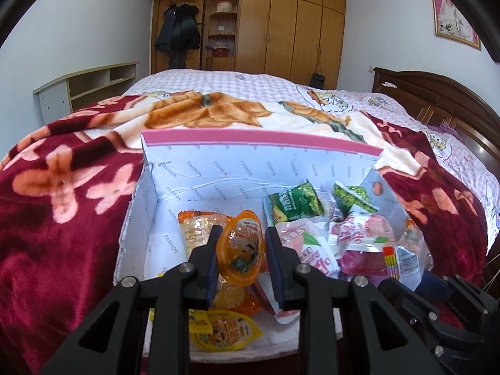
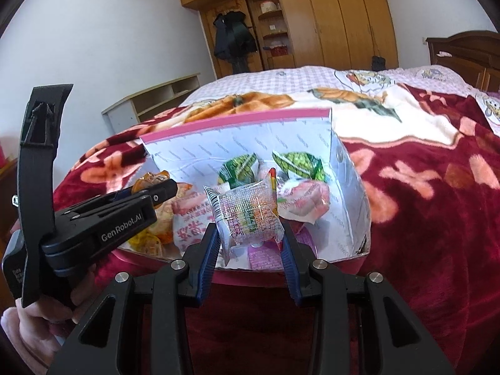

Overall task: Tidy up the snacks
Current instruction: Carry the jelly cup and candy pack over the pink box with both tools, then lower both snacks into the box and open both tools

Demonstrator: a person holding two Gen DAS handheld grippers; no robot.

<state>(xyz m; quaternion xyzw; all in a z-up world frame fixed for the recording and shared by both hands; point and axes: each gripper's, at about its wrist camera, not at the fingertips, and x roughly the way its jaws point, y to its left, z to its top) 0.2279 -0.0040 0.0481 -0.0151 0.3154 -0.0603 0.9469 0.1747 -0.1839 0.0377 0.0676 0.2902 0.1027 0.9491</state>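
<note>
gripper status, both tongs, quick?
Left tongs: closed on an orange jelly cup, over the snack box.
Right tongs: closed on a clear rainbow-printed snack packet.

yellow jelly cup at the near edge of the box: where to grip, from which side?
Take the yellow jelly cup across its rounded body, claw coming from above. It lies flat on the box floor, foil lid up, near wall close, so a side approach looks blocked.
</note>
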